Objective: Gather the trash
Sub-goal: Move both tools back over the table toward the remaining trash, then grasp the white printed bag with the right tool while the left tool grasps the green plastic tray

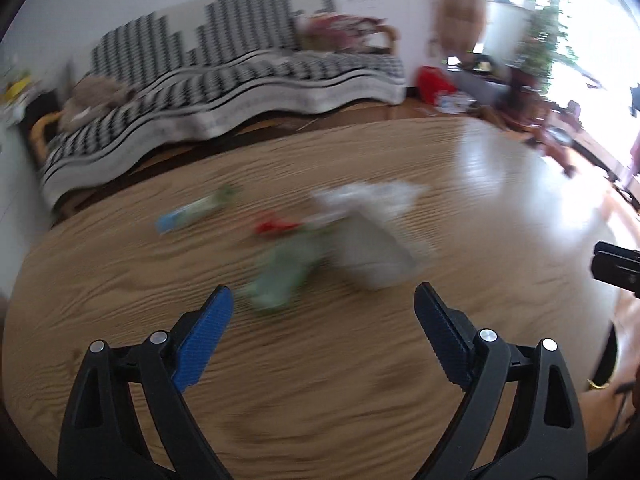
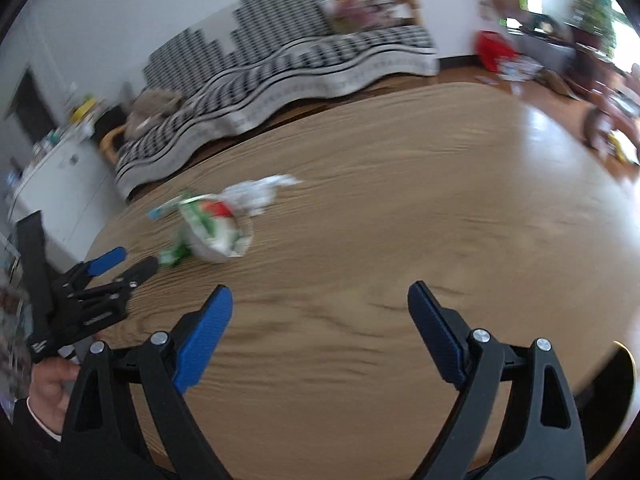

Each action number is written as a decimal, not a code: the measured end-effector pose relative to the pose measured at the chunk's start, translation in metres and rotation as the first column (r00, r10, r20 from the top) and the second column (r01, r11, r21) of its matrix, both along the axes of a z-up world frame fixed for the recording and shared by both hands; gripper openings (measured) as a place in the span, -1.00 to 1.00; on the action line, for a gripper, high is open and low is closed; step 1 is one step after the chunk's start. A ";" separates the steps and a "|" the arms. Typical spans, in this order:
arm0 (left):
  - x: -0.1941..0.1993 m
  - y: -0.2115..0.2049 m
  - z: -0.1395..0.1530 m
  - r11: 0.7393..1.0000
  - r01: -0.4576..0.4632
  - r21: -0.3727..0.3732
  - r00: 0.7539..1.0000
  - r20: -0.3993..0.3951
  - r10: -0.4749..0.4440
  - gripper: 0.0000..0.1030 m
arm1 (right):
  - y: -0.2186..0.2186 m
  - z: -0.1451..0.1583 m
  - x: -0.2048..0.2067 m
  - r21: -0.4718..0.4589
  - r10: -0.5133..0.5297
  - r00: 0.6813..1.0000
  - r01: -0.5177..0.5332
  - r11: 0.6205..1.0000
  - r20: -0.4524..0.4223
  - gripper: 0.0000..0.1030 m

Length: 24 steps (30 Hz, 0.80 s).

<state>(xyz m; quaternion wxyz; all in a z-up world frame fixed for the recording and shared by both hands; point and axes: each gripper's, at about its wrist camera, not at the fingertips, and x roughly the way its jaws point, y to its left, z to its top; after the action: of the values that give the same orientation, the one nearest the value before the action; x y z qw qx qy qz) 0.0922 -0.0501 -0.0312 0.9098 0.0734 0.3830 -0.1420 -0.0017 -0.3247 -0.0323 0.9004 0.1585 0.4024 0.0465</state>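
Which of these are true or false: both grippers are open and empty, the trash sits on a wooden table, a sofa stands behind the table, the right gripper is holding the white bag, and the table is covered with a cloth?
1. Both the left gripper and right gripper are open and empty. True.
2. The trash lies on a wooden table. True.
3. A patterned sofa stands behind the table. True.
4. The right gripper holds the white bag. False: the bag lies on the table, untouched.
5. A cloth covers the table. False: bare wood shows.

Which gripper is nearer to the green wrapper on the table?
Left. The left gripper hangs open just before the green wrapper; the right gripper is open further off to its right.
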 end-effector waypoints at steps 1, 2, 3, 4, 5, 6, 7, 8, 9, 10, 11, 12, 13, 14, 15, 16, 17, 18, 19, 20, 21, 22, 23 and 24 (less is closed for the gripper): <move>0.006 0.010 -0.003 1.000 -0.016 0.003 1.000 -0.008 0.016 0.73 | 0.020 -0.002 0.012 0.000 0.029 1.000 -0.029 1.000 0.002 0.67; 0.012 0.023 -0.008 0.999 -0.035 0.004 0.999 -0.020 0.035 0.73 | 0.034 -0.003 0.021 -0.003 0.049 0.999 -0.049 0.999 0.002 0.67; 0.016 0.031 -0.013 0.999 -0.045 0.006 0.999 -0.028 0.045 0.73 | 0.048 -0.005 0.028 -0.007 0.069 0.998 -0.069 0.998 0.003 0.67; 0.020 0.038 -0.018 0.998 -0.054 0.014 0.998 -0.037 0.055 0.73 | 0.066 -0.009 0.040 -0.015 0.093 0.996 -0.093 0.996 -0.001 0.67; 0.025 0.043 -0.020 0.998 -0.056 0.017 0.998 -0.041 0.056 0.73 | 0.074 -0.011 0.043 -0.019 0.103 0.995 -0.103 0.994 -0.004 0.67; 0.031 0.045 -0.023 0.998 -0.055 0.018 0.997 -0.046 0.056 0.73 | 0.085 -0.014 0.051 -0.025 0.118 0.993 -0.119 0.993 -0.008 0.67; 0.037 0.046 -0.027 0.998 -0.052 0.020 0.997 -0.052 0.053 0.73 | 0.099 -0.018 0.061 -0.038 0.136 0.991 -0.136 0.990 -0.014 0.67; 0.041 0.047 -0.031 0.999 -0.046 0.023 0.997 -0.060 0.048 0.73 | 0.105 -0.020 0.065 -0.047 0.143 0.990 -0.143 0.989 -0.018 0.67; 0.044 0.046 -0.035 0.999 -0.041 0.024 0.997 -0.065 0.043 0.73 | 0.112 -0.023 0.071 -0.056 0.149 0.989 -0.150 0.987 -0.022 0.67; 0.046 0.047 -0.038 0.999 -0.035 0.023 0.997 -0.068 0.037 0.73 | 0.120 -0.027 0.076 -0.065 0.158 0.987 -0.159 0.985 -0.028 0.67; 0.049 0.046 -0.041 0.999 -0.025 0.029 0.997 -0.073 0.027 0.73 | 0.127 -0.030 0.081 -0.073 0.161 0.986 -0.163 0.984 -0.031 0.67; 0.053 0.045 -0.044 0.999 -0.022 0.038 0.997 -0.078 0.025 0.73 | 0.130 -0.032 0.085 -0.081 0.163 0.986 -0.165 0.983 -0.031 0.67; 0.053 0.044 -0.047 0.999 -0.022 0.039 0.996 -0.082 0.025 0.73 | 0.133 -0.035 0.091 -0.091 0.165 0.986 -0.167 0.982 -0.032 0.67; 0.056 0.044 -0.050 0.999 -0.020 0.036 0.995 -0.093 0.023 0.73 | 0.136 -0.037 0.096 -0.095 0.170 0.985 -0.173 0.980 -0.034 0.67; 0.057 0.043 -0.052 0.999 -0.019 0.033 0.995 -0.098 0.022 0.73 | 0.140 -0.039 0.101 -0.098 0.176 0.984 -0.178 0.979 -0.035 0.67; 0.061 0.042 -0.054 0.999 -0.016 0.032 0.994 -0.111 0.020 0.73 | 0.145 -0.041 0.107 -0.109 0.181 0.983 -0.184 0.977 -0.034 0.67; 0.064 0.041 -0.056 0.999 -0.013 0.030 0.992 -0.122 0.017 0.73 | 0.147 -0.043 0.113 -0.122 0.183 0.982 -0.186 0.975 -0.037 0.65; 0.063 0.042 -0.057 1.000 -0.013 0.027 0.992 -0.127 0.016 0.73 | 0.149 -0.046 0.118 -0.135 0.188 0.981 -0.192 0.972 -0.042 0.61; 0.065 0.041 -0.058 1.000 -0.013 0.025 0.991 -0.131 0.016 0.74 | 0.152 -0.050 0.124 -0.142 0.190 0.981 -0.195 0.971 -0.050 0.43; 0.066 0.040 -0.058 1.000 -0.012 0.023 0.991 -0.131 0.015 0.74 | 0.152 -0.053 0.127 -0.146 0.192 0.980 -0.199 0.969 -0.060 -0.02; 0.067 0.038 -0.058 1.000 -0.011 0.024 0.991 -0.131 0.014 0.74 | 0.153 -0.056 0.130 -0.144 0.198 0.978 -0.206 0.968 -0.069 -0.02; 0.067 0.036 -0.058 1.000 -0.009 0.027 0.991 -0.131 0.012 0.74 | 0.152 -0.056 0.130 -0.145 0.204 0.977 -0.211 0.967 -0.065 -0.03; 0.068 0.034 -0.059 1.000 -0.006 0.030 0.991 -0.131 0.010 0.74 | 0.153 -0.056 0.130 -0.150 0.208 0.976 -0.216 0.965 -0.064 -0.04; 0.068 0.032 -0.059 0.999 -0.002 0.035 0.991 -0.130 0.006 0.75 | 0.153 -0.055 0.129 -0.152 0.214 0.975 -0.221 0.963 -0.063 -0.04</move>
<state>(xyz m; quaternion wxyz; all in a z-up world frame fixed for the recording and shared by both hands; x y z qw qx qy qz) 0.1598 -0.0185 -0.0903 0.8817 0.0793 0.4442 -0.1379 0.1275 -0.1720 -0.0872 0.8901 0.0427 0.4404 0.1093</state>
